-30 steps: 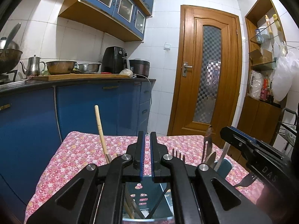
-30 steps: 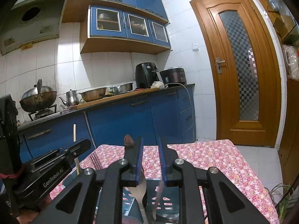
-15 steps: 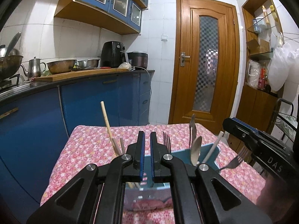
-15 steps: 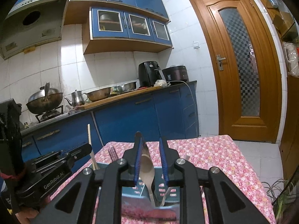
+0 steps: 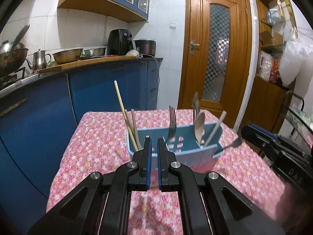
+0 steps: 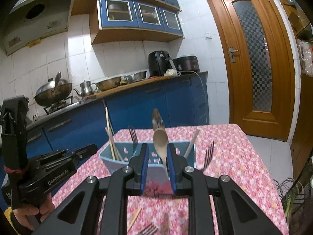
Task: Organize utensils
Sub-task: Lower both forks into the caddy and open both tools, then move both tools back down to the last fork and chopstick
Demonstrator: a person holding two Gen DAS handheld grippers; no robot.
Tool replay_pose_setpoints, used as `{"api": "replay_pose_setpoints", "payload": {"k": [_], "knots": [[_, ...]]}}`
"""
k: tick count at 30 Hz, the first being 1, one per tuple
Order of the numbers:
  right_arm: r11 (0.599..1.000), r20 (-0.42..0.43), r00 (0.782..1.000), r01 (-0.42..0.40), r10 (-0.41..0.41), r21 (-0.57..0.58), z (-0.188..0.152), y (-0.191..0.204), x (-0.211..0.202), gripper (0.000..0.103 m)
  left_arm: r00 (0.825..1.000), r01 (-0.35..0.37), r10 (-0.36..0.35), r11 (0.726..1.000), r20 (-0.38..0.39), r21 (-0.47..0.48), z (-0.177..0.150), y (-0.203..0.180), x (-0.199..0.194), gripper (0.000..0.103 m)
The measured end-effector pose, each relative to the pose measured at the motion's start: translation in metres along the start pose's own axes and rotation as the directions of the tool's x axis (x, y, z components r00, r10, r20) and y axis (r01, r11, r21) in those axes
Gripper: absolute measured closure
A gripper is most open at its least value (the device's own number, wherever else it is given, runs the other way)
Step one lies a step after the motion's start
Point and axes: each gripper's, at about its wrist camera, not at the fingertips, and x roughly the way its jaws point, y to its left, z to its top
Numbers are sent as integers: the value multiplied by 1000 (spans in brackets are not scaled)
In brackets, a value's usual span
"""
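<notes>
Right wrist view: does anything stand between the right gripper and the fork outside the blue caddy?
Nothing visible does. The fork stands tines up off the caddy's right end, just right of the right gripper, with only cloth around it. The wooden spoon framed by its fingers sits in the caddy.

**Caddy blocks centre, bench sides open**

Blue caddy [image 5: 195, 135] sits mid-bench [image 5: 93, 137], directly ahead of both grippers. Chopsticks [image 5: 125, 117], fork [image 5: 172, 125], spoons [image 5: 198, 125] stick up from it, blocking overhead approach. Bare cloth left and beyond caddy is passable. Near edge: loose fork [image 6: 148, 231] and stick [image 6: 135, 219] lie in the way.
</notes>
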Motion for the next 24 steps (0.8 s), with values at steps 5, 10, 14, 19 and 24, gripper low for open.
{"api": "replay_pose_setpoints", "payload": {"k": [5, 10, 14, 19, 24], "knots": [[1000, -37, 999, 12, -12, 5, -8, 1, -11, 82, 997, 36, -36, 999, -63, 5, -9, -3, -10, 101], [1000, -88, 996, 22, -22, 7, -18, 2, -18, 82, 984, 87, -89, 996, -153, -24, -22, -5, -12, 101], [999, -135, 990, 40, -39, 7, -31, 1, -22, 82, 971, 110, -116, 993, -208, -42, -32, -7, -10, 101], [997, -206, 977, 62, -53, 37, -47, -6, -23, 82, 943, 157, -170, 985, -285, -69, -45, -12, -3, 101], [994, -258, 965, 78, -56, 75, -58, -16, -24, 81, 906, 170, -184, 983, -381, -72, -60, -22, 10, 101]]}}
